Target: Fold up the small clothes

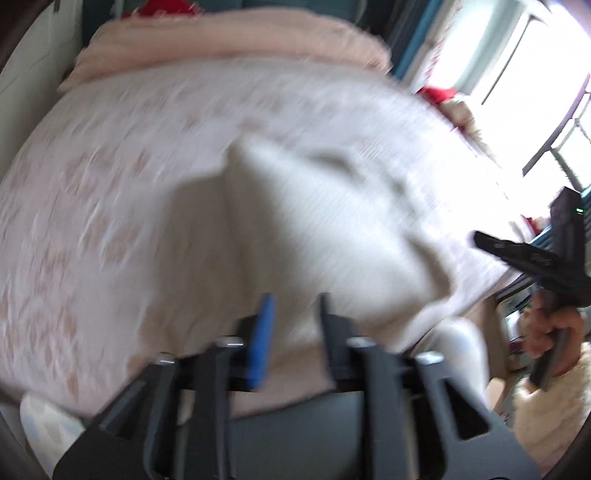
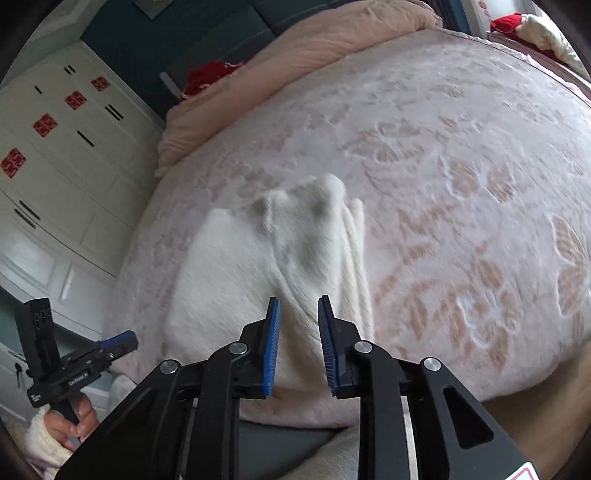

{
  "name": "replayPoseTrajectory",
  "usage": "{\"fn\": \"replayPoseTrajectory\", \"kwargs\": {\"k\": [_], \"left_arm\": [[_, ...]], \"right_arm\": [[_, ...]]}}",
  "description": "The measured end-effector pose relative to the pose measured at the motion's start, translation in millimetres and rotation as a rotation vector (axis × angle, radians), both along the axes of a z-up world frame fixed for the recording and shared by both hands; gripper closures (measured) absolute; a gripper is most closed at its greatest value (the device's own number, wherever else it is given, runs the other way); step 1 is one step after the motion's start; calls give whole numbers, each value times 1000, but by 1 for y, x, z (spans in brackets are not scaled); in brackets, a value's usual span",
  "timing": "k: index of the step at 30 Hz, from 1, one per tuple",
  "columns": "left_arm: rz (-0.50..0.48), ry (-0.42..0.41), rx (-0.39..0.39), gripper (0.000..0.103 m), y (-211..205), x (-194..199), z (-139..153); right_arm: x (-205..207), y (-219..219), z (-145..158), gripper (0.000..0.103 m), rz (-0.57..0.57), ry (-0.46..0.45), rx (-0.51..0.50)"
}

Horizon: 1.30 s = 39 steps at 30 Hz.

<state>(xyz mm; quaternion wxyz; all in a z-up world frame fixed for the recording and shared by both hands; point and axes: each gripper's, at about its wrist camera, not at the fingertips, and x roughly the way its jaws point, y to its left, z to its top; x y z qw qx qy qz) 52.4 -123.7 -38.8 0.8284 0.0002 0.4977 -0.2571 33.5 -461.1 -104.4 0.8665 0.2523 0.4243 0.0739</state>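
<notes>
Right wrist view shows your right gripper [image 2: 298, 325] and left gripper [image 1: 293, 325] part-open and empty above the white garment [image 2: 266, 273]; re-pinch a clean edge next.

We count one white garment [image 2: 258, 273], lying near us on the one bed [image 2: 461, 155]. One pink patterned bedspread [image 1: 92, 192] covers it, and one plain pink quilt [image 2: 332, 33] is bunched at the far end. Red fabric shows in two places, one far left [image 2: 207, 75] and one far right [image 2: 508, 22]. On the white cabinet [image 2: 66, 177] at the left we count five red square stickers [image 2: 44, 124]. There are two grippers, the left gripper [image 1: 293, 321] and the right gripper [image 2: 298, 325], each with two fingers. Two hands show, one [image 1: 554, 332] at the near right, one [image 2: 72, 421] at the near left.
</notes>
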Motion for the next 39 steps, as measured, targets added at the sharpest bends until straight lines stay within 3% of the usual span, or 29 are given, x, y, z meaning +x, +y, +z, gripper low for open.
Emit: {"fn": "replayPoseTrajectory", "kwargs": {"k": [2,4,7,9,10,11,12,13,15,18,19,21,22,25,27,29,31,33,35,37,39], "left_arm": [[-34,-45,-22,61,-33,15,7],[-65,-54,41,61,-67,31,-6],[-71,27,108,61,-91,46,-43],[-39,69,121,61,-91,50,-65],[-29,70,114,61,-88,50,-69],[-25,63,95,61,-83,52,-71],[-33,58,92,60,-82,52,-71],[-41,52,98,60,-82,50,-70],[-62,41,114,59,-85,50,-71],[-67,48,111,59,-85,49,-70],[-67,51,104,59,-85,51,-71],[-69,56,87,59,-84,55,-76],[-74,55,88,59,-84,56,-78],[-103,46,106,58,-88,57,-70],[-106,56,31,58,-81,64,-46],[-66,26,-46,50,-74,77,-26],[-26,11,-60,44,-75,96,-21],[11,33,11,44,-84,119,-41],[32,127,68,45,-88,138,-76],[45,118,87,45,-89,142,-91],[24,89,110,45,-91,139,-87]], "right_arm": [[41,13,3,94,53,4,-38],[80,25,-4,98,72,37,-77],[130,18,-26,97,43,104,-159],[147,5,-39,84,-3,132,-202],[151,-1,-43,60,-19,140,-223],[154,-6,-51,43,-38,151,-248],[157,-8,-60,40,-33,174,-245],[161,-9,-71,41,-6,213,-212],[163,-3,-82,95,67,237,-141],[153,-11,-61,95,15,117,-141],[153,-19,-65,95,-16,118,-134],[164,-29,-107,95,-11,274,-133],[163,-28,-113,93,4,284,-127],[154,-26,-71,81,-30,193,-186],[147,-16,-35,81,-36,98,-241],[153,-1,-18,89,38,58,-199],[166,23,-21,97,137,67,-126],[187,51,-53,103,228,150,-137],[206,64,-97,103,242,271,-251],[206,59,-95,103,199,252,-195],[190,46,-63,100,146,172,-109]]}}
